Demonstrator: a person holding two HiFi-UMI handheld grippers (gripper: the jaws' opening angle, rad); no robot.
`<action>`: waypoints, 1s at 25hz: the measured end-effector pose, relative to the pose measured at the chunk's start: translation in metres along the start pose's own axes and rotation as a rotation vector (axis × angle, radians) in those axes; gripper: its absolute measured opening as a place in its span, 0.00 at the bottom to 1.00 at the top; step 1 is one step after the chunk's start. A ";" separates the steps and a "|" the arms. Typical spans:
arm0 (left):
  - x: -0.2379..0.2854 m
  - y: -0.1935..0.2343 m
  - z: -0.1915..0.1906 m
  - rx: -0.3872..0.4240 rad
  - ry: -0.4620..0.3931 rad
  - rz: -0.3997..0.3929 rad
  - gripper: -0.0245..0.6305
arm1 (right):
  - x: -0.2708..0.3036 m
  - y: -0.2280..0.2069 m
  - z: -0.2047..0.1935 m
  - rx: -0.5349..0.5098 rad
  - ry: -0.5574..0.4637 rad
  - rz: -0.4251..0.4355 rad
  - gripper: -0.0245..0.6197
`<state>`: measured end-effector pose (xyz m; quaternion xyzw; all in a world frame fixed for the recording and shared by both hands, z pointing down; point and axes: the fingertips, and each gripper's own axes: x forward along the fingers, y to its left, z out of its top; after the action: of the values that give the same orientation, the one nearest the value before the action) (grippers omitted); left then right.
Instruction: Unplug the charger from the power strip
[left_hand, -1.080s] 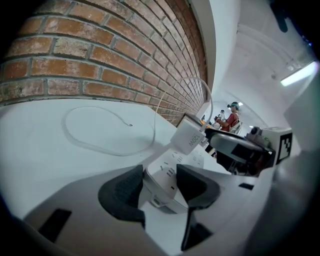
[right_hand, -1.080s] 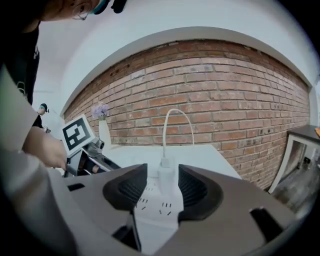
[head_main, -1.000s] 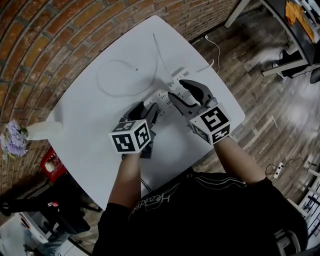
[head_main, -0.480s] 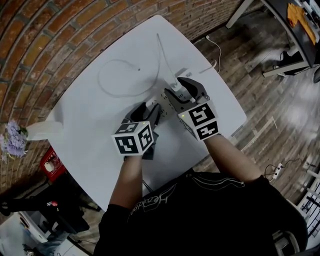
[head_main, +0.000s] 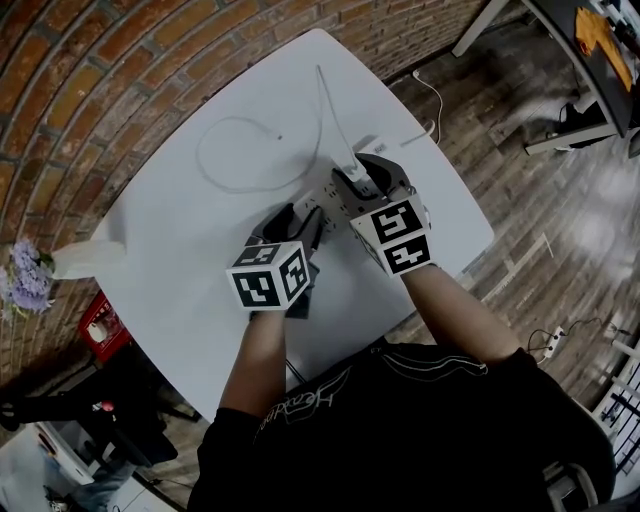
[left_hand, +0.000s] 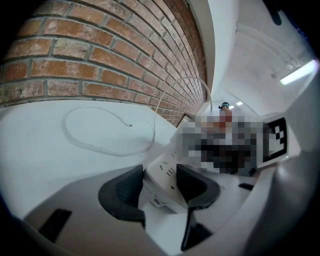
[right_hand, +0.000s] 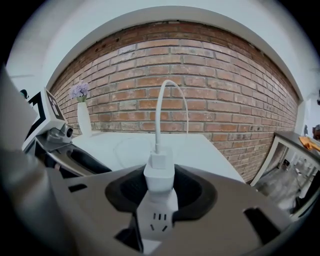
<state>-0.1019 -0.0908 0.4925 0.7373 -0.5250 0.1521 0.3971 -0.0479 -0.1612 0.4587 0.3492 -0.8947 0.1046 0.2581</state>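
A white power strip (head_main: 322, 203) lies on the white table (head_main: 180, 230), with a white charger (right_hand: 159, 172) plugged into its far end. The charger's cable (right_hand: 165, 100) arches up and runs off across the table. My left gripper (left_hand: 159, 172) is shut on the near end of the power strip (left_hand: 167, 175), one pad against each side. My right gripper (right_hand: 160, 187) straddles the charger and its jaws are closing, with a dark gap still showing on each side of the plug. In the head view both grippers meet over the strip, the left gripper (head_main: 300, 222) nearer than the right gripper (head_main: 362, 178).
A loose loop of white cable (head_main: 240, 150) lies on the table toward the brick wall (head_main: 90, 80). A white vase with purple flowers (head_main: 85, 260) stands at the table's left corner. Below that corner sits a red crate (head_main: 100, 325). Desk legs (head_main: 560, 130) stand at the upper right.
My right gripper has moved down and toward the strip, over the charger, and its jaws have narrowed around it. The left gripper has stayed where it was on the strip.
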 end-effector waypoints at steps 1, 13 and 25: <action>0.000 0.000 0.000 0.000 0.000 0.000 0.36 | 0.000 0.000 0.000 0.003 0.000 0.002 0.22; 0.000 0.002 0.000 -0.003 0.001 0.001 0.35 | 0.000 -0.003 0.000 0.065 -0.022 0.031 0.22; 0.001 0.000 -0.001 -0.001 0.002 0.001 0.35 | -0.001 -0.004 -0.001 0.092 -0.017 0.062 0.22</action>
<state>-0.1016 -0.0914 0.4940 0.7368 -0.5248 0.1527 0.3980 -0.0442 -0.1631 0.4590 0.3336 -0.9016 0.1506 0.2306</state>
